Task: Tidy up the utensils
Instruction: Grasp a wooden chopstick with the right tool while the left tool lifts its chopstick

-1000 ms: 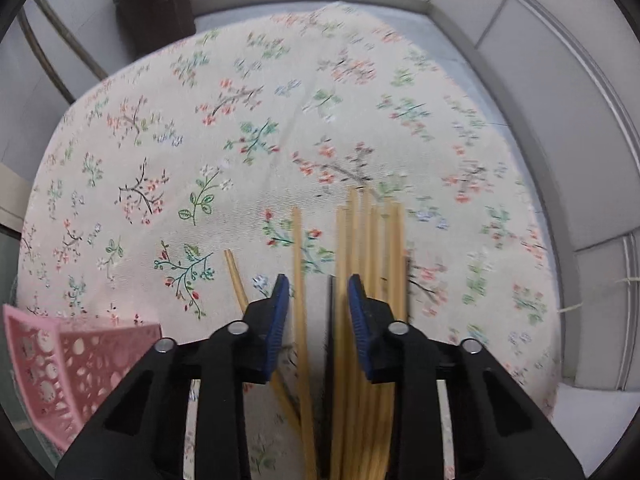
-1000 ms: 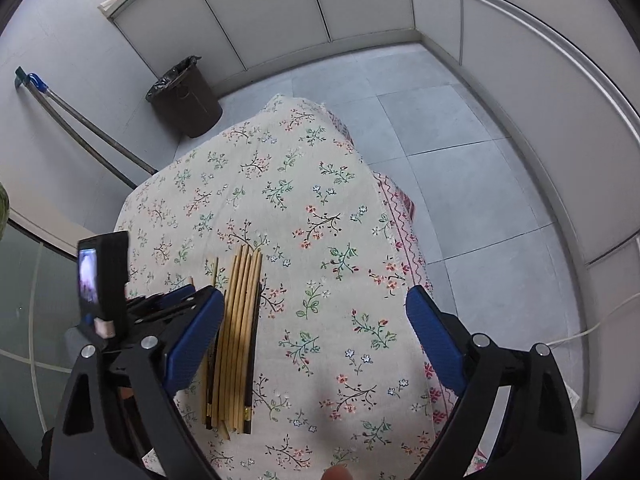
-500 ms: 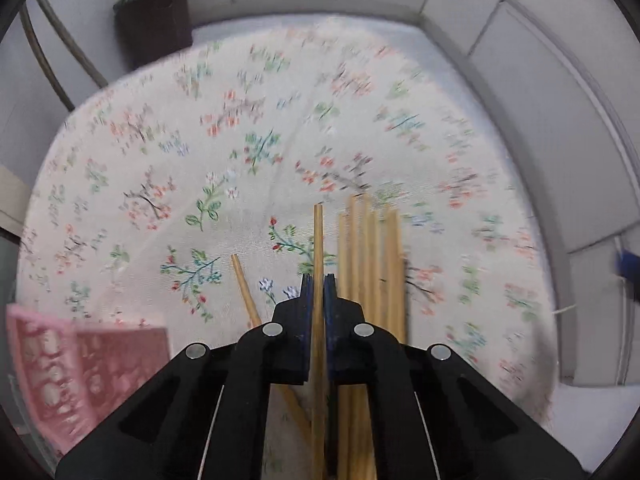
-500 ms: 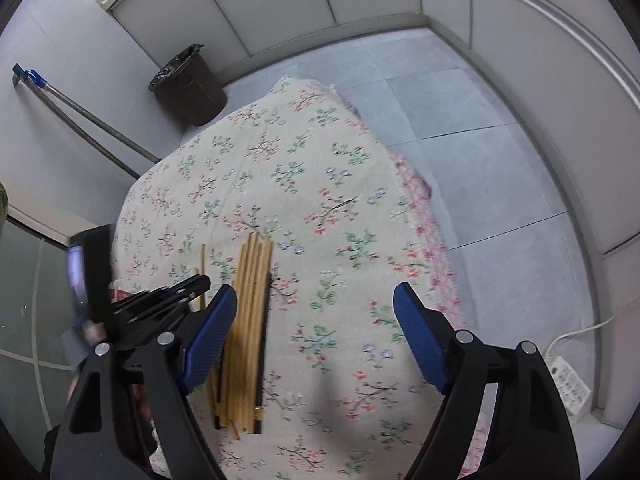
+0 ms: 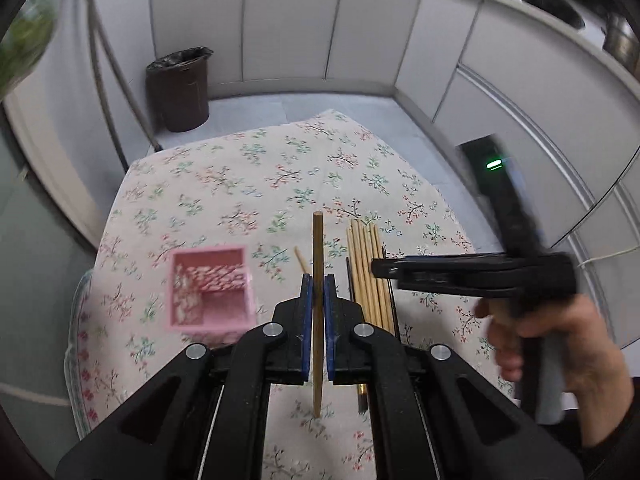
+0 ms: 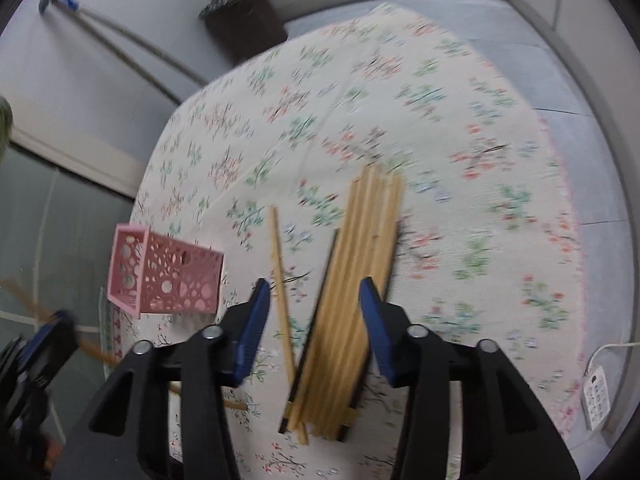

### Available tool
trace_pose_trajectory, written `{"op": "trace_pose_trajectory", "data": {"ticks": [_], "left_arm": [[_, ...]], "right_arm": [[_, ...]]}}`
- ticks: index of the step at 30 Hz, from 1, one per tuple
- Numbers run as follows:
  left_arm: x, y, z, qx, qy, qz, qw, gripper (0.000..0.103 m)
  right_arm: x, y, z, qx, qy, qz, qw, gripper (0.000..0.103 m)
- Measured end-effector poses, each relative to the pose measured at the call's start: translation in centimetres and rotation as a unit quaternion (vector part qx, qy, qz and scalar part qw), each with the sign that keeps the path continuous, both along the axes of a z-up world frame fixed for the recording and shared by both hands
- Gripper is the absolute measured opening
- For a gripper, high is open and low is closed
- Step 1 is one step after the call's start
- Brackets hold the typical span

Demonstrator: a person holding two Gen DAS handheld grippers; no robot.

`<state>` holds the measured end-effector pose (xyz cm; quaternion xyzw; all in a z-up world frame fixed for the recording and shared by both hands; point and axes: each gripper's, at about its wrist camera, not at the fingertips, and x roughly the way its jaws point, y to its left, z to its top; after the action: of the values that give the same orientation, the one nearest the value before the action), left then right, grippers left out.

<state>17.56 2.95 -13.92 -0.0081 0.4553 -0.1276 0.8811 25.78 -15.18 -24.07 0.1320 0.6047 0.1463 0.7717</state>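
My left gripper (image 5: 318,282) is shut on one wooden chopstick (image 5: 318,240) and holds it in the air above the floral tablecloth (image 5: 248,184). To its left, down on the table, stands a pink perforated basket (image 5: 208,288). A bundle of chopsticks (image 6: 360,276) lies on the cloth. My right gripper (image 6: 316,312) hangs over its near half with the jaws closing. The bundle sits between the blue pads (image 6: 378,332), which are still apart from it. A single chopstick (image 6: 279,276) lies just left of the bundle. The left wrist view shows the right gripper (image 5: 384,274) from the side, held by a hand (image 5: 552,332).
A dark waste bin (image 5: 180,88) and two long mop handles (image 5: 108,80) stand on the floor beyond the table's far left corner. A white power strip (image 6: 596,396) lies on the floor at the right. Cabinets line the walls. The cloth's far half is bare.
My left gripper shut on one chopstick and lifted it off the cloth, so the basket came fully into view. My right gripper dropped over the bundle and its jaws narrowed.
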Motion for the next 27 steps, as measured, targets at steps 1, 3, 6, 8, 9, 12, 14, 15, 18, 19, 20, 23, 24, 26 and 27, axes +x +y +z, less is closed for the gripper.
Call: {"op": "trace_pose_trajectory", "data": {"ticks": [1,3,6,8,9,12,14,15,18,19,20,23,24,26,27], "left_arm": [[-0.1,0.1,0.0,-0.001,-0.003,0.002,1.0,0.004],[-0.7,1.1,0.6,-0.002,-0.011,0.004,0.9999,0.004],[-1.0,2.4,0.8,-0.012,-0.014,0.008,0.9998,0.004],[-1.1,3.3,0.7,-0.018,-0.012,0.011,0.9997,0.004],[-1.2,3.7,0.6,-0.019,-0.01,0.011,0.9997,0.004],[-1.3,4.6,0.3,-0.024,-0.009,0.012,0.9996,0.004],[-1.3,5.3,0.3,-0.031,-0.007,0.015,0.9994,0.004],[-1.2,5.5,0.2,-0.034,-0.006,0.016,0.9993,0.004],[-1.2,5.5,0.4,-0.034,-0.009,0.018,0.9992,0.004],[-1.1,5.5,0.3,-0.034,-0.009,0.017,0.9992,0.004],[-1.1,5.5,0.3,-0.034,-0.009,0.016,0.9993,0.004],[-1.3,5.6,0.8,-0.038,-0.017,0.014,0.999,0.004],[-1.6,5.6,1.2,-0.039,-0.024,0.013,0.9989,0.004],[-2.0,5.4,1.9,-0.039,-0.037,0.005,0.9986,0.004],[-2.4,5.3,2.4,-0.04,-0.046,0.0,0.9982,0.004]], "right_arm": [[0.2,1.0,-0.6,-0.004,0.006,0.006,1.0,0.037],[0.6,2.6,-1.5,-0.009,0.016,0.014,1.0,0.032],[1.1,4.2,-3.1,-0.013,0.026,0.018,0.999,0.03],[1.4,5.2,-4.0,-0.019,0.032,0.02,0.999,0.026],[1.5,5.8,-4.4,-0.027,0.032,0.021,0.999,0.025],[1.7,7.4,-5.4,-0.057,0.029,0.03,0.998,0.021],[1.9,8.1,-5.9,-0.071,0.028,0.034,0.997,0.016],[2.0,8.4,-6.3,-0.08,0.031,0.036,0.996,0.014],[2.0,9.0,-6.7,-0.104,0.018,0.046,0.993,0.007],[1.9,9.1,-6.6,-0.108,0.016,0.048,0.993,0.007],[1.8,9.0,-6.3,-0.111,0.01,0.048,0.993,0.007],[1.1,8.3,-4.3,-0.099,-0.016,0.043,0.994,0.007],[0.5,7.9,-2.8,-0.082,-0.034,0.04,0.995,0.007],[-0.5,7.4,-0.5,-0.059,-0.063,0.04,0.995,0.007],[-1.2,7.1,0.8,-0.048,-0.08,0.04,0.995,0.007]]}}
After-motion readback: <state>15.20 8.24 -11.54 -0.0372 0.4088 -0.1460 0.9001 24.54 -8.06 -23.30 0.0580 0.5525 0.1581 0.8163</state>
